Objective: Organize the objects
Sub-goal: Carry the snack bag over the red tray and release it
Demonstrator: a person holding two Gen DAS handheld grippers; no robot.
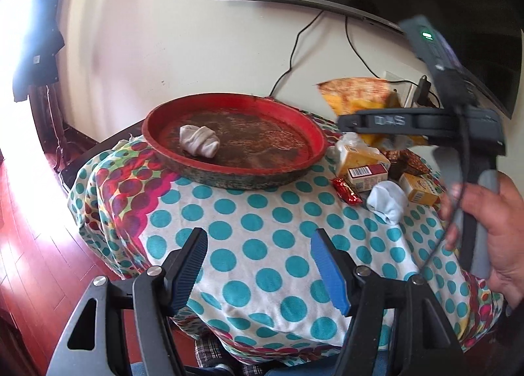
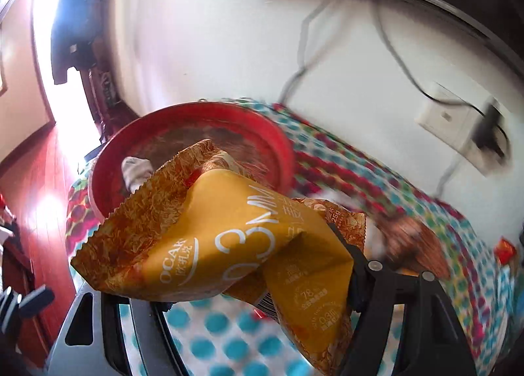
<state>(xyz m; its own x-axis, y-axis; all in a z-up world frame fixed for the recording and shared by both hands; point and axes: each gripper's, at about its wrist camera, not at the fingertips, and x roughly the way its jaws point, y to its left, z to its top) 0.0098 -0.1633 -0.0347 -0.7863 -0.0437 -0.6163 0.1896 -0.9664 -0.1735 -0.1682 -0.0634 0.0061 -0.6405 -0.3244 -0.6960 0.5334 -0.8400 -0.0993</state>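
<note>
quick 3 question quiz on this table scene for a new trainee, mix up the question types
1. True or false: the red tray already holds a rolled white sock.
2. Which tongs hold the yellow snack bag? A) left B) right C) neither
3. Fill in: the left tongs stand ____ above the polka-dot cloth, with nothing between them.

Key
1. True. One sock lies in the tray; a second white sock sits on the cloth beside the small boxes.
2. B. The right tongs are clamped on the bag, lifted off the table.
3. open
</note>
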